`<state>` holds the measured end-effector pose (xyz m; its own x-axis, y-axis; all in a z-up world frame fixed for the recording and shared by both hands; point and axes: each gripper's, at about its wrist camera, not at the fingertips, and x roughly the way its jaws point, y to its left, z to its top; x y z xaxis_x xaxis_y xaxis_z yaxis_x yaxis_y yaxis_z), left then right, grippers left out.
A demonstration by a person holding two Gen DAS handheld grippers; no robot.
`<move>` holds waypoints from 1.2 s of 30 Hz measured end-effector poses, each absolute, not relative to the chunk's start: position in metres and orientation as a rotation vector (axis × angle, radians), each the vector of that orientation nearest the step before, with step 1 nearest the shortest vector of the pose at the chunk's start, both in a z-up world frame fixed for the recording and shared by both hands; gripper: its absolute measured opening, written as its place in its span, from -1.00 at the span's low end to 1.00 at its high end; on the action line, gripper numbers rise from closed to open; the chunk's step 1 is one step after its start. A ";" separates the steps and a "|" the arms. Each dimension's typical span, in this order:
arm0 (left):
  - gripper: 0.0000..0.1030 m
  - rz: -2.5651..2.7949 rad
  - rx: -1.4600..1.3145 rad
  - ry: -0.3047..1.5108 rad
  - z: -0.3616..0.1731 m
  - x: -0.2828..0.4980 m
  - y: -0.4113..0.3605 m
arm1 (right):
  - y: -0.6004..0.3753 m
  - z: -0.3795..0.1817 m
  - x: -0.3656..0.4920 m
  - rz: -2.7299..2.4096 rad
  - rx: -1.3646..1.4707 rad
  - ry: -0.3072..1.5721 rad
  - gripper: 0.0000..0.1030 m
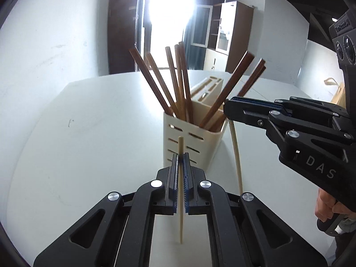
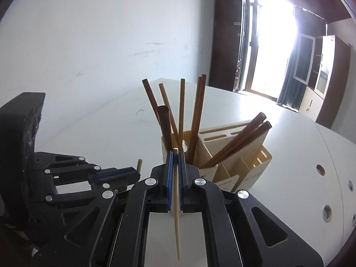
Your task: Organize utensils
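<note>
A cream utensil holder (image 1: 189, 142) stands on the white table (image 1: 89, 133) with several brown chopsticks (image 1: 178, 82) leaning in it; it also shows in the right wrist view (image 2: 244, 166). My left gripper (image 1: 181, 158) is shut on a pale chopstick (image 1: 180, 191), held upright just in front of the holder. My right gripper (image 2: 176, 155) is shut on another pale chopstick (image 2: 176, 218), held upright close beside the holder's rim. In the left wrist view the right gripper (image 1: 229, 109) sits at the holder's right edge with its chopstick (image 1: 235, 153) hanging down.
The holder has several compartments and a slotted block part (image 2: 222, 133) behind. The table's right side has round holes (image 2: 320, 169). Cabinets (image 1: 235, 35) and a bright window (image 1: 169, 11) stand beyond the table's far edge.
</note>
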<state>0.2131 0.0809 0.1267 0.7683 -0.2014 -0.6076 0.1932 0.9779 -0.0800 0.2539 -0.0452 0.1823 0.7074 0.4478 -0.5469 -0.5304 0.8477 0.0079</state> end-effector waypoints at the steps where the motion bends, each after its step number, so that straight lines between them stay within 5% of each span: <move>1: -1.00 -0.213 -0.018 0.649 0.134 0.213 0.085 | -0.043 0.187 0.255 0.555 -0.150 0.559 -0.90; 15: -0.97 -0.191 -0.023 0.519 0.220 0.213 0.114 | -0.059 0.275 0.262 0.558 -0.018 0.342 -0.90; 19: -0.49 -0.135 -0.025 0.636 0.179 0.237 0.124 | -0.068 0.285 0.263 0.542 0.014 0.309 -0.90; 27: -0.08 -0.010 -0.069 0.982 0.047 0.316 0.147 | -0.075 0.283 0.265 0.522 0.013 0.321 -0.90; 36: 0.21 0.122 0.067 1.052 -0.012 0.377 0.141 | -0.091 0.271 0.268 0.500 0.028 0.345 -0.90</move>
